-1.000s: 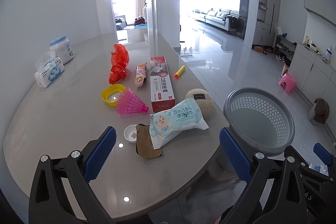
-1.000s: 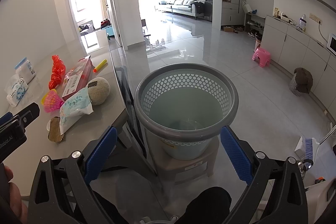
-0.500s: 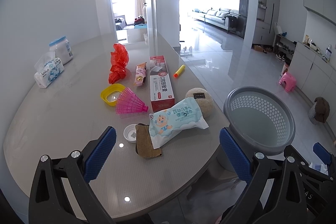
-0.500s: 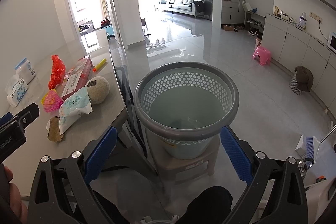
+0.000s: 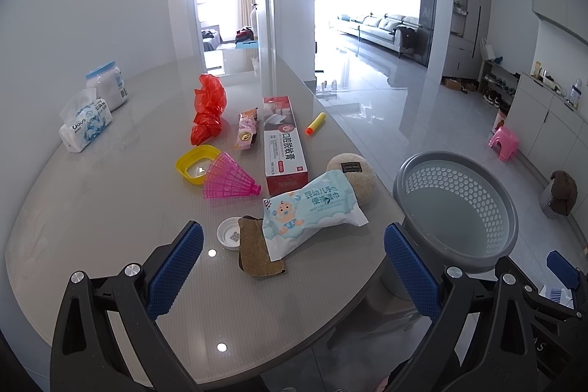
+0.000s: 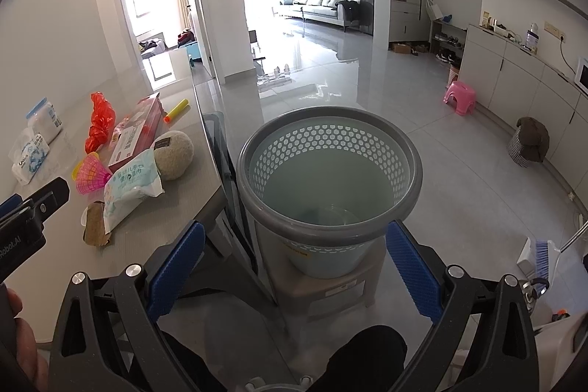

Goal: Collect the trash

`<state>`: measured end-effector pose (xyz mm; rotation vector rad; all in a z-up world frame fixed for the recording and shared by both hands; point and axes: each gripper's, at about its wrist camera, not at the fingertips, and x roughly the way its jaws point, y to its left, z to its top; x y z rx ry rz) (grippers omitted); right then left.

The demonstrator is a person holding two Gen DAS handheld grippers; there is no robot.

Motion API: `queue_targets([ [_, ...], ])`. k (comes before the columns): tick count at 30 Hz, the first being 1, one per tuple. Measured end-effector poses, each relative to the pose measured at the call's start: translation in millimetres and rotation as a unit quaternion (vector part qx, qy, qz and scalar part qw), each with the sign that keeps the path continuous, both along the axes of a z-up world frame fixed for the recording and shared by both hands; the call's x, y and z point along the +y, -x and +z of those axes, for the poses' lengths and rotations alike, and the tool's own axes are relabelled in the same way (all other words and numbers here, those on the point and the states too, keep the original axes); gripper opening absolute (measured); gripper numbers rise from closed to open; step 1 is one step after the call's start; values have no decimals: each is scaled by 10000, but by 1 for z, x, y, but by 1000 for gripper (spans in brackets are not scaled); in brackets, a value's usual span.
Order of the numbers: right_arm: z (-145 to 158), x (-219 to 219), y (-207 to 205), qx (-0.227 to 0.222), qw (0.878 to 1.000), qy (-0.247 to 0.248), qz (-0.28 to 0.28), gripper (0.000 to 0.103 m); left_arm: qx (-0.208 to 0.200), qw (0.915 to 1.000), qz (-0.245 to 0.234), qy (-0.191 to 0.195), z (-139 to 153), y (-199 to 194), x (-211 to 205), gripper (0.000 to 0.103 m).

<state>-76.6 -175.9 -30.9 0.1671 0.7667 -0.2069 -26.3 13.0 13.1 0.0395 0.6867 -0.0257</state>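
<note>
Trash lies on the grey table [image 5: 92, 208]: a wet-wipes pack [image 5: 312, 212], a brown scrap [image 5: 257, 252], a white cap [image 5: 229, 233], a pink shuttlecock [image 5: 229, 180], a yellow lid [image 5: 193, 164], a red toothpaste box [image 5: 283, 142], a snack wrapper [image 5: 247, 133], a red plastic bag [image 5: 207, 109], a beige ball [image 5: 354, 177] and a yellow foam dart [image 5: 316, 123]. A grey perforated bin [image 6: 327, 179] stands on a stool beside the table; it also shows in the left wrist view [image 5: 455, 208]. My left gripper [image 5: 294, 267] is open above the table's near edge. My right gripper [image 6: 294, 267] is open in front of the bin.
A tissue pack [image 5: 84, 125] and a white jar [image 5: 106, 87] stand at the table's far left. A pink stool [image 6: 459, 96] and a covered basket [image 6: 529, 140] stand on the floor by the cabinets. A broom and dustpan [image 6: 540, 256] lie at the right.
</note>
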Motion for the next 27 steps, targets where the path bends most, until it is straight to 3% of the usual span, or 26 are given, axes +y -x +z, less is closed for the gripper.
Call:
queue_targets([
  [15,-13,15,-14,91,9994,-68,340,94,222,9997,133,-28,-17,-17,16,97],
  [27,-33,45,-49,271,9933,-367,1061,94,561,9955,727,-242,-51,-40,81,97],
])
